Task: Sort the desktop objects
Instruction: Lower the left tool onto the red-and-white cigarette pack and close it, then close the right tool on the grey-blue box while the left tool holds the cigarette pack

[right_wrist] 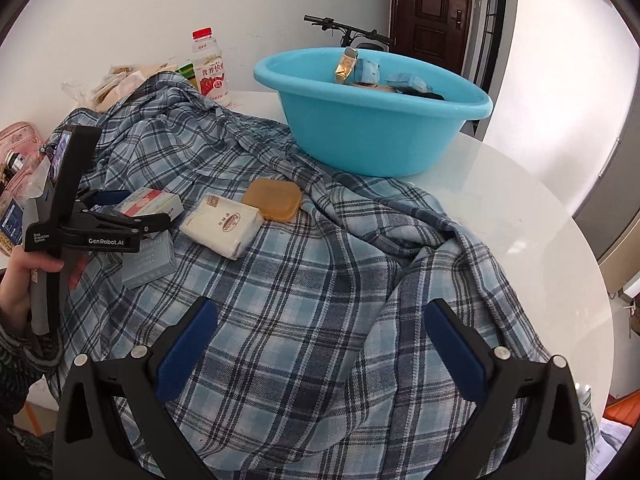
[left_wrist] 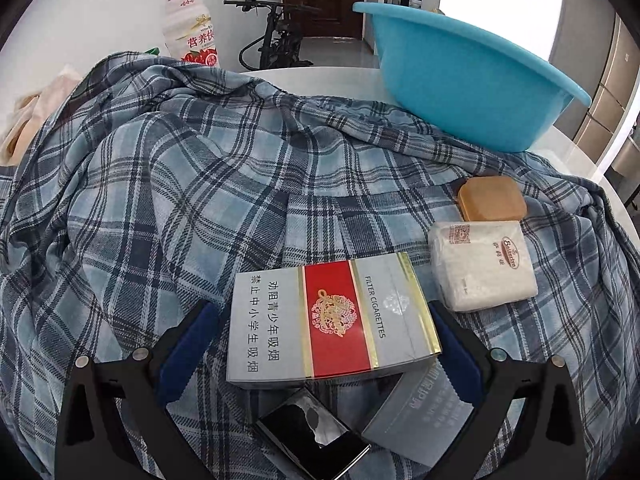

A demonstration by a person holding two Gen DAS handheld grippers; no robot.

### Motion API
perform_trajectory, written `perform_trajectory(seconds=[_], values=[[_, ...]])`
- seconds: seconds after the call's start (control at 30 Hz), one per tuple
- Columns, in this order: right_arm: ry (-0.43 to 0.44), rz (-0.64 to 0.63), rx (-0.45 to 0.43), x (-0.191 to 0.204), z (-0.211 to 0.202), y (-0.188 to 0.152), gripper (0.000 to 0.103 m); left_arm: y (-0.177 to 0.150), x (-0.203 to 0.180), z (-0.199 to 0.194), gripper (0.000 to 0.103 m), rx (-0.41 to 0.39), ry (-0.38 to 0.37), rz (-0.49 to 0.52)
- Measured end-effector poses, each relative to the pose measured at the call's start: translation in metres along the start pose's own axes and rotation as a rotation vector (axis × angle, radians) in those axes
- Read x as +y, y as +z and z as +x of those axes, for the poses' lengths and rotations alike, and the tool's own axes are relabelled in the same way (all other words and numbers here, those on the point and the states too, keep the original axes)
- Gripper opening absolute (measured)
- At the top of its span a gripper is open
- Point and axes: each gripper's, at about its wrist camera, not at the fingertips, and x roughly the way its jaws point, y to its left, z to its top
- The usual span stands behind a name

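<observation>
Clutter lies on one blue-and-white plaid cloth spread over the round white bench. The left gripper is spread wide around one silver-and-red cigarette pack, which rests on a grey-blue carton; its blue pads stand just clear of the pack's sides. One black glossy flat item lies just beneath. To the right sit one white wrapped tissue packet and one amber square soap bar, touching. The right gripper is spread and holds nothing, hovering over bare cloth. One turquoise plastic basin at the far side holds several small packets (about four, partly hidden). One red-capped white drink bottle stands behind.
</observation>
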Motion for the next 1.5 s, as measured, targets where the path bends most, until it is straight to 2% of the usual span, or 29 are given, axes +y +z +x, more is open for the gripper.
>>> perform_trajectory(seconds=[0.07, 0.1, 0.13, 0.3, 0.4, 0.53, 0.63, 0.8, 1.0, 1.1, 1.2, 1.27, 1.4, 1.5], values=[[0.0, 0.004, 0.003, 0.0, 0.002, 0.0, 0.103, -0.001, 0.0, -0.002, 0.102, -0.008, -0.012, 0.003], [0.001, 0.005, 0.006, 0.0, 0.002, 0.0, 0.103, -0.001, 0.0, -0.004, 0.093, -0.013, -0.02, 0.004], [0.0, 0.007, 0.007, 0.0, 0.003, 0.0, 0.103, -0.001, -0.001, -0.006, 0.093, -0.017, -0.018, 0.006], [0.006, 0.021, 0.008, 0.0, 0.005, -0.002, 0.103, -0.009, -0.017, -0.021, 0.093, -0.08, 0.104, 0.117], [0.011, 0.028, -0.004, 0.0, 0.004, -0.003, 0.103, -0.015, -0.017, -0.021, 0.092, -0.064, 0.082, 0.14], [0.02, 0.023, -0.018, 0.004, 0.002, -0.002, 0.103, -0.015, -0.018, -0.024, 0.092, -0.031, -0.008, 0.132], [0.023, 0.021, -0.023, 0.008, 0.001, 0.0, 0.103, -0.017, -0.02, -0.019, 0.092, -0.028, 0.001, 0.137], [0.035, 0.024, -0.035, 0.014, -0.001, -0.001, 0.103, -0.015, -0.01, -0.013, 0.093, -0.005, -0.057, 0.092], [0.019, 0.034, -0.027, 0.02, 0.002, -0.001, 0.103, -0.018, -0.011, -0.015, 0.092, -0.036, -0.062, 0.11], [0.053, 0.029, -0.053, 0.023, -0.001, -0.001, 0.103, -0.022, -0.014, -0.032, 0.092, -0.088, -0.02, 0.139], [0.103, -0.01, -0.061, 0.032, -0.002, -0.001, 0.103, -0.025, -0.019, -0.064, 0.092, -0.184, 0.039, 0.204], [0.149, -0.07, -0.054, 0.043, 0.002, 0.003, 0.103, -0.027, -0.017, -0.08, 0.092, -0.219, 0.055, 0.209], [0.198, -0.198, -0.033, 0.073, 0.012, 0.009, 0.103, -0.036, -0.005, -0.086, 0.092, -0.19, 0.074, 0.197], [0.226, -0.273, -0.02, 0.099, 0.023, 0.008, 0.103, -0.051, 0.004, -0.081, 0.092, -0.154, 0.044, 0.162]])
